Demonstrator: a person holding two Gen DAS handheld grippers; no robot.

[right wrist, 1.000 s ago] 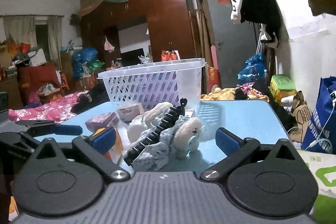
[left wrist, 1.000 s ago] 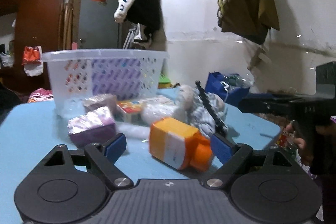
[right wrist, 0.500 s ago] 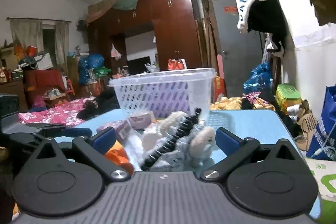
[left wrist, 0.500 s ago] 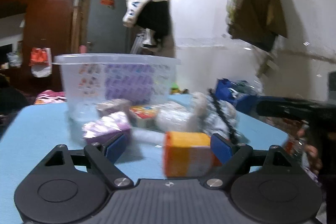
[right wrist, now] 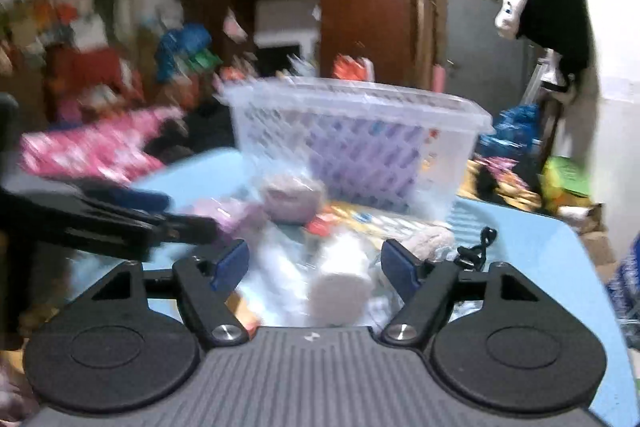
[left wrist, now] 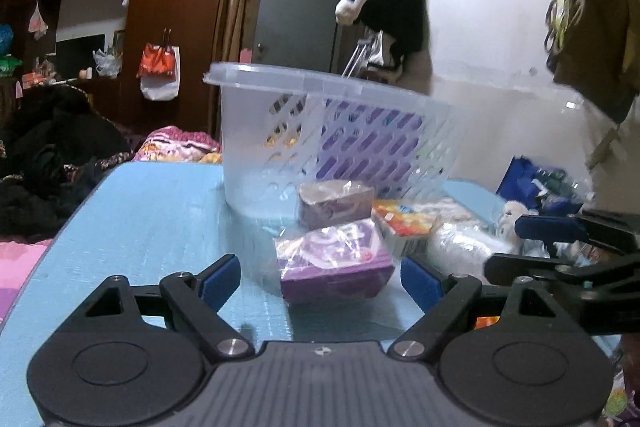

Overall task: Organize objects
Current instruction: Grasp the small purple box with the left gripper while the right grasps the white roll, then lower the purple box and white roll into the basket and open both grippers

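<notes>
The left black two-finger gripper with blue pads [left wrist: 320,279] sits low and level, its fingers [left wrist: 221,281] spread wide apart with nothing clamped between them. The right black two-finger gripper with blue pads [right wrist: 314,263] is likewise held low, its fingers [right wrist: 232,263] parted and gripping nothing, though this view is blurred. Each gripper shows in the other's camera: the right one [left wrist: 560,247] reaches in from the right edge of the left view, and the left one [right wrist: 120,219] from the left edge of the right view, just beside each other.
</notes>
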